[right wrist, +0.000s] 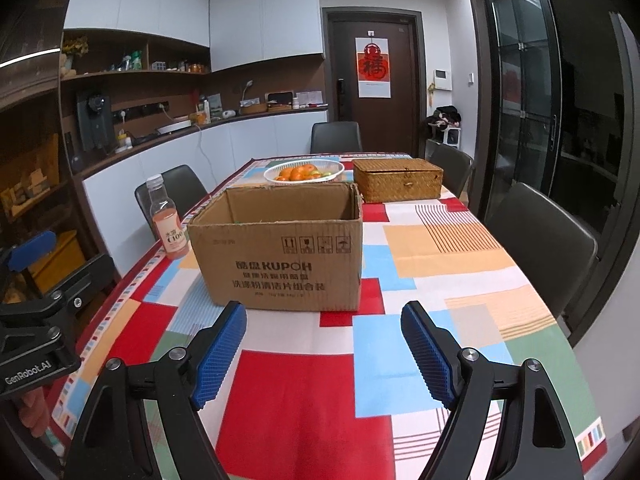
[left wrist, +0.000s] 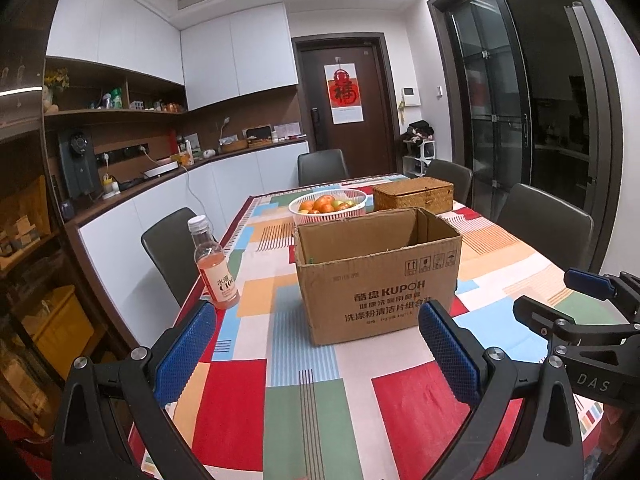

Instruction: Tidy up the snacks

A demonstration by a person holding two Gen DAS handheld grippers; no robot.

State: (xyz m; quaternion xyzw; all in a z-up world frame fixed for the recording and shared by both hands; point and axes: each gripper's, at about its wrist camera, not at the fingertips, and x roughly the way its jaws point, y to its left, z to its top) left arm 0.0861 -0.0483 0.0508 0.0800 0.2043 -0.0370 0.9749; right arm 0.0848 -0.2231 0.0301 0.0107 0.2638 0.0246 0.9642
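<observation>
Where the patchwork tablecloth (right wrist: 304, 400) fills the lower centre of the frame, bare cloth lies between both grippers and the open cardboard box (right wrist: 280, 252) at mid-frame. A pink drink bottle (right wrist: 168, 220) stands left of the box, near the table's left edge. Behind it sit a fruit basket (right wrist: 304, 171) and a wicker box (right wrist: 398, 180). The left gripper (left wrist: 316, 356) and right gripper (right wrist: 324, 356) both gape wide, holding nothing.

Even indoor light, sharp; fisheye edges dark, possibly vignetted.
</observation>
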